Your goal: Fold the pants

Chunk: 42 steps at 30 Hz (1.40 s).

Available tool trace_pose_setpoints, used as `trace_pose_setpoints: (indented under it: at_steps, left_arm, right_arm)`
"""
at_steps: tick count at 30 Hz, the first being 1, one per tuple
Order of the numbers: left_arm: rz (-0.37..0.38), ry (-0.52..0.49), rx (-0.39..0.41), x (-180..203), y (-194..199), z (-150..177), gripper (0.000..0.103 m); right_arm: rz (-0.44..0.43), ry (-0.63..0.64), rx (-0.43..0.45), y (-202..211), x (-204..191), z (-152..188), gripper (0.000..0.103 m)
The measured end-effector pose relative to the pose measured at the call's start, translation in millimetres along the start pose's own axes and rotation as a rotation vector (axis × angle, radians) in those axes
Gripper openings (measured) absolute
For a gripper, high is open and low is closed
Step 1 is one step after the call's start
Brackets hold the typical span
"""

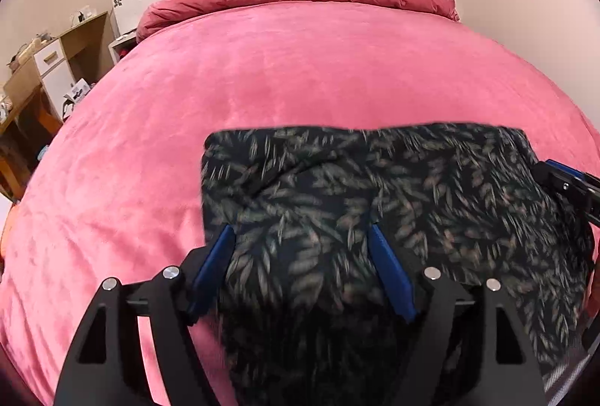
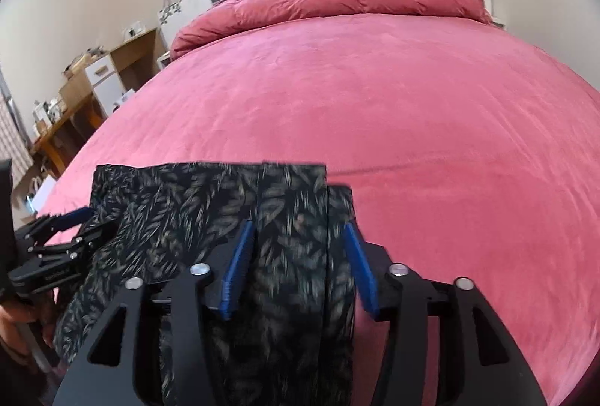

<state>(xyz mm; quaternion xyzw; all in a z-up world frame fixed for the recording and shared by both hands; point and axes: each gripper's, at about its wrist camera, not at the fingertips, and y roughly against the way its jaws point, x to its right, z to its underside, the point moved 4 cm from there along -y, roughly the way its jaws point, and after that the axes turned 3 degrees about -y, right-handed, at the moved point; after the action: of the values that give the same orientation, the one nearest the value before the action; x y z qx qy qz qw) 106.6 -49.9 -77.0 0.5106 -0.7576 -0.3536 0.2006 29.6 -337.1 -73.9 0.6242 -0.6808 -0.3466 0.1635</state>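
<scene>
Your pants [image 1: 375,188] lay on the near part of the pink bed [image 1: 262,76], a dark leaf-print garment already doubled into a rough rectangle, with its far edge running fairly straight across the cover. The cloth looked thin and limp: it puckered into soft ridges near the middle and sagged where it hung towards you, so you could expect it to be light, to drape rather than hold a crease, and to slide a little over the plush cover.

Your left hand-held gripper [image 1: 300,237] had its blue fingers [image 1: 217,263] spread wide, with fabric lying between them; whether the pads were pinching it, I could not tell. Your right hand-held gripper [image 2: 300,233] was likewise spread, straddling the right-hand edge of the pants, where stacked layers showed as a folded strip.

In my judgement, the best hold was at the near corners, catching all the layers together at the edge. A grip on only the top layer would probably have let the lower ones slip and the fold drift apart.
</scene>
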Motion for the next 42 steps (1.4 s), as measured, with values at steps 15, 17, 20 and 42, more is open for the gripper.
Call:
trace_pose_setpoints:
  at_steps: [15, 17, 20, 42]
  left_arm:
    - [0.047, 0.081, 0.009, 6, 44, 34, 0.079]
    - [0.053, 0.063, 0.016, 11, 49, 39, 0.080]
    - [0.033, -0.013, -0.004, 21, 48, 57, 0.081]
    - [0.486, 0.287, -0.111, -35, 29, 74, 0.089]
  right_arm:
    - [0.064, -0.093, 0.006, 27, 7, 44, 0.065]
    - [0.099, -0.068, 0.002, 30, 4, 48, 0.068]
    - [0.173, -0.062, -0.018, 32, 7, 54, 0.079]
    - [-0.327, -0.357, -0.255, 12, 62, 49, 0.082]
